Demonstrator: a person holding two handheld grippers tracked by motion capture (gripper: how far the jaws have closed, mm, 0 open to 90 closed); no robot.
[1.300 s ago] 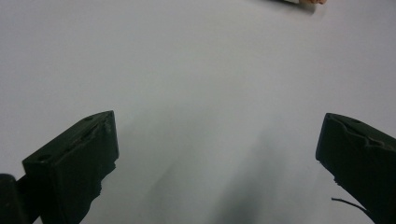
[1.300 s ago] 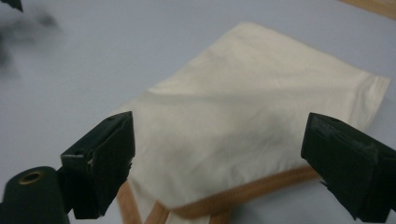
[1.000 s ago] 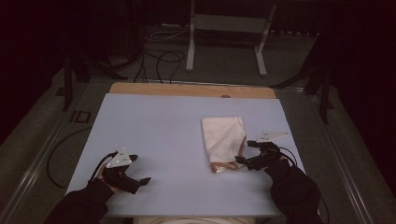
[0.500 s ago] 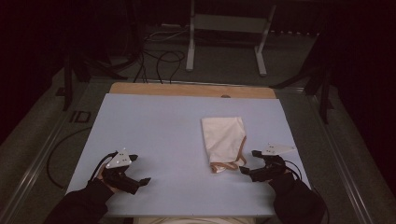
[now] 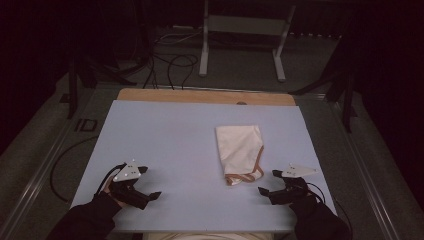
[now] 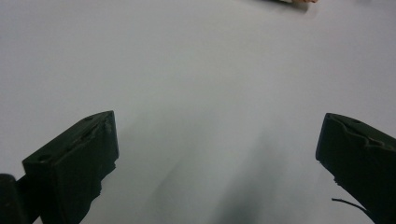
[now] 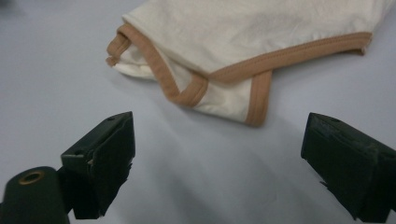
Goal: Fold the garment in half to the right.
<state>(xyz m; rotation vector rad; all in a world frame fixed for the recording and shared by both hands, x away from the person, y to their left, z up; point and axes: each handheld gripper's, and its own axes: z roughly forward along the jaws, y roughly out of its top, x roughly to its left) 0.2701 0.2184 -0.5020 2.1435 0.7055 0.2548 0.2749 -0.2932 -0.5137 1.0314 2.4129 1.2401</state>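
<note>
On bench (image 5: pixel 165 130), folded cream garment (image 5: pixel 239 150) is seen lying lengthwise away from person, its tan-trimmed end nearest rt gripper (image 5: pixel 270 182), fingers spread, empty; lt gripper (image 5: pixel 149 182), likewise released, is kept well apart.

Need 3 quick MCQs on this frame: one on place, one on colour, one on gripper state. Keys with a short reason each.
1. Where does the folded cloth lie on the table?
A. right of centre
B. far left corner
C. under the left gripper

2. What colour is the cloth's trim?
A. blue
B. tan
C. black

3. How does the right gripper stand?
A. shut on the cloth
B. open, short of the cloth
C. shut on nothing

Key: 1 A, the high view shows it right of centre, near the right gripper. 2 B, the right gripper view shows a tan band on cream fabric. 3 B, its jaws stand wide apart with bare table between them and the cloth.
</note>
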